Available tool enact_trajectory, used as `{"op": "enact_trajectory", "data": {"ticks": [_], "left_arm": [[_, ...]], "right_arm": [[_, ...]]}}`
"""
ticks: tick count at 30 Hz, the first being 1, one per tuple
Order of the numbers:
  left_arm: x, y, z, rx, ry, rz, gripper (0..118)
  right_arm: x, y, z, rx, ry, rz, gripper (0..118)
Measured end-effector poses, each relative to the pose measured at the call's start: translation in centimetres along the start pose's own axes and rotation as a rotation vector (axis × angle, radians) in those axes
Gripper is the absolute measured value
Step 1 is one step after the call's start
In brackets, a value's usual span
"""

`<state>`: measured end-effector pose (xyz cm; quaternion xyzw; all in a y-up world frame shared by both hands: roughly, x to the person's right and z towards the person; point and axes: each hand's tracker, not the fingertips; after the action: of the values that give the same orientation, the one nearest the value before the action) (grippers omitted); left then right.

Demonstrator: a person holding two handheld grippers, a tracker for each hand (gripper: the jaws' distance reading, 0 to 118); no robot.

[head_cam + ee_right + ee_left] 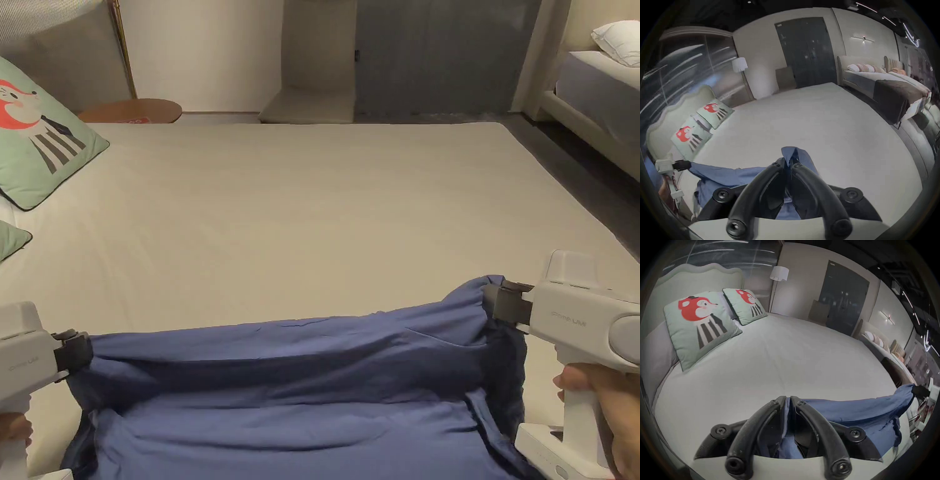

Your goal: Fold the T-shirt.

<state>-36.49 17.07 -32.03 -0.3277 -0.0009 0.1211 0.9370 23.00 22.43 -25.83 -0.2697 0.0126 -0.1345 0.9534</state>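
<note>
Near the front edge of a wide bed (325, 187), a blue T-shirt (300, 387) hangs stretched between two handheld grippers. At the shirt's left end, the left gripper (788, 400) has its jaws closed tight on a pinch of blue cloth; at the right end, the right gripper (788, 162) clamps another pinch, a small tuft poking out past its jaw tips. That right end is held a little higher than the left. Between them the top edge runs nearly taut, while the rest of the fabric sags in loose, rumpled folds toward the front edge. Beyond the shirt the sheet lies bare, and a fox-print pillow (37, 134) leans at the bed's left edge. Judging by this, the folding has barely begun: the shirt seems to be gripped for spreading flat or for a first fold, and no neat crease shows yet.
</note>
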Motion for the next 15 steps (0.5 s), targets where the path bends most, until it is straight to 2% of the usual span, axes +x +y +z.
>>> {"op": "enact_trajectory", "data": {"ticks": [5,11,13,15], "left_arm": [[-0.8,-3.8,3.3,-0.016,-0.012,0.000,4],[-2.1,-9.5,4.8,-0.089,0.026,-0.040,4],[-2.6,-10.9,4.5,-0.128,0.045,-0.042,4],[-3.0,-12.2,4.2,-0.145,0.067,-0.052,4]], "right_arm": [[-0.4,-4.3,4.6,-0.001,-0.003,0.028,5],[1.2,-11.4,5.6,-0.070,-0.067,-0.010,5],[1.7,-13.4,5.2,-0.115,-0.087,-0.037,5],[2.8,-15.8,4.2,-0.156,-0.121,-0.105,5]]}}
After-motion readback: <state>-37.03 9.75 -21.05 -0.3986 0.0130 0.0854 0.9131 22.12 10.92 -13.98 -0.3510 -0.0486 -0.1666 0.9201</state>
